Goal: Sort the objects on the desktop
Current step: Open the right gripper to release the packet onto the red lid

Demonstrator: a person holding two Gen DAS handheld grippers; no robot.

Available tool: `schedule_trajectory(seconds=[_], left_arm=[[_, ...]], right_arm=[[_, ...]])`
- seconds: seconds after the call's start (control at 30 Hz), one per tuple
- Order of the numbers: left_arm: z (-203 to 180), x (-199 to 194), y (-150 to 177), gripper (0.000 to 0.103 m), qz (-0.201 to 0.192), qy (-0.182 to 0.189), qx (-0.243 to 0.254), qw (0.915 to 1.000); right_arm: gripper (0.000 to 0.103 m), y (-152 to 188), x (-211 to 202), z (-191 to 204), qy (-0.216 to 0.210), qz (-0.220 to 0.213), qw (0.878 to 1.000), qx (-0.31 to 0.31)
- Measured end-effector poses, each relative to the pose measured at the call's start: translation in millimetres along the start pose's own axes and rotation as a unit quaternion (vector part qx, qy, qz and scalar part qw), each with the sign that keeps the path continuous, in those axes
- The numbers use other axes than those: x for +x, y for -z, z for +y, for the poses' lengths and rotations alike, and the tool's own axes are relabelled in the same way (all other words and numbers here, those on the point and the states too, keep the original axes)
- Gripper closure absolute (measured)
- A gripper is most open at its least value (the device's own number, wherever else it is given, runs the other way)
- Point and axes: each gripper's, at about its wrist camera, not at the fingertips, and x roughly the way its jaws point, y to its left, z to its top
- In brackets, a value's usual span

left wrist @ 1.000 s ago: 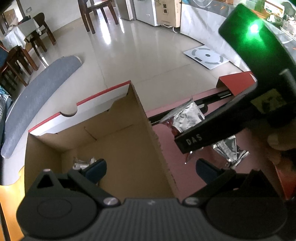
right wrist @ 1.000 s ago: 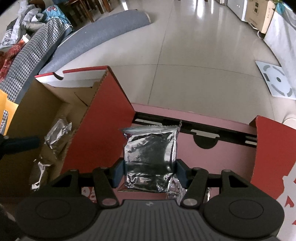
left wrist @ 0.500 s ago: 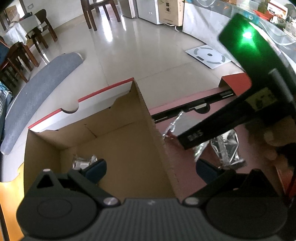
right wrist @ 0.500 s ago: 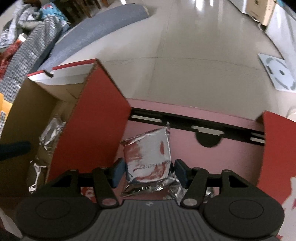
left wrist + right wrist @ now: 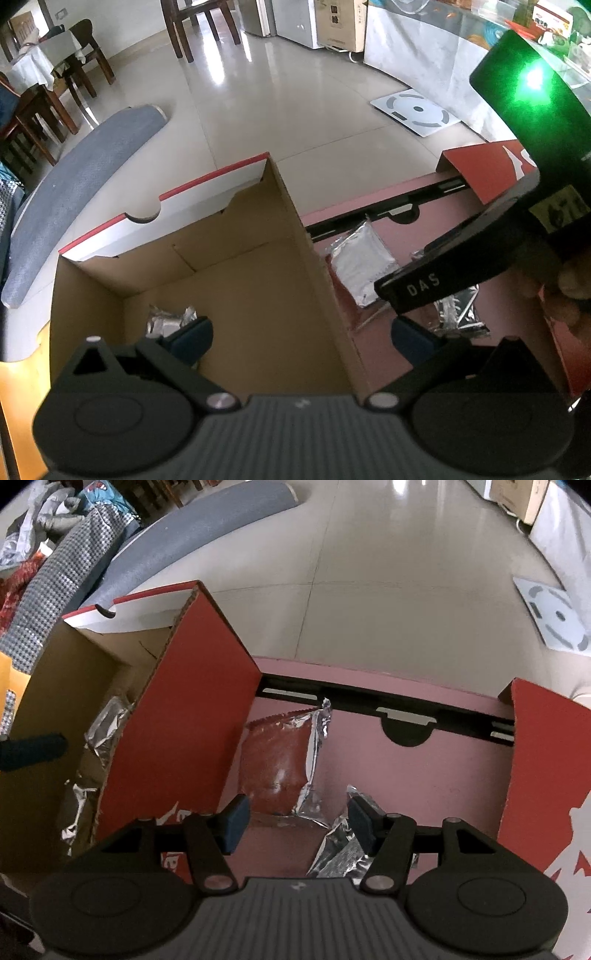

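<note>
The right gripper (image 5: 297,821) hung over the red lid tray (image 5: 436,775), its pads parted and pressing on nothing. A silver foil packet (image 5: 284,764) lay flat on the tray floor just beyond the fingertips, tight against the red wall (image 5: 192,701) on the left, its shiny face picking up the red around it. A second, crumpled packet (image 5: 343,856) sat nearer, under the right-hand finger, touching or almost touching it; from this angle I couldn't say which.

Over on the left, the left gripper (image 5: 301,334) stood wide with nothing between its pads, straddling the cardboard wall, one finger inside the brown box (image 5: 236,288). In that box's near left corner there was a bit of foil (image 5: 168,319), and the right-hand view showed a couple of packets (image 5: 107,727) lying on the box floor.

So, by my reckoning, the sorting was partway through: some foil was in the box, and at least two packets lay in the tray waiting. Which side was the destination, the pictures didn't settle. A person's fingers (image 5: 569,291) gripped the right tool's handle at the far right edge.
</note>
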Motion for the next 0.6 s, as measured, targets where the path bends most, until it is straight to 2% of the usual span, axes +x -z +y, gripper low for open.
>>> schedule_trajectory(seconds=[0.23,0.4,0.6], left_arm=[[4,-1,1,0.0,-0.002,-0.001,-0.006,1.0],[5,3,4,0.0,0.006,-0.011,-0.001,0.9999],[4,3,4,0.0,0.006,-0.009,0.0,0.9999]], right_arm=[[0.043,5,2,5,0.031,-0.004,0.999,-0.022],[0.034,10,7,12,0.059,0.0,0.997,-0.052],[0.034,13,7,14,0.078,-0.003,0.995,-0.069]])
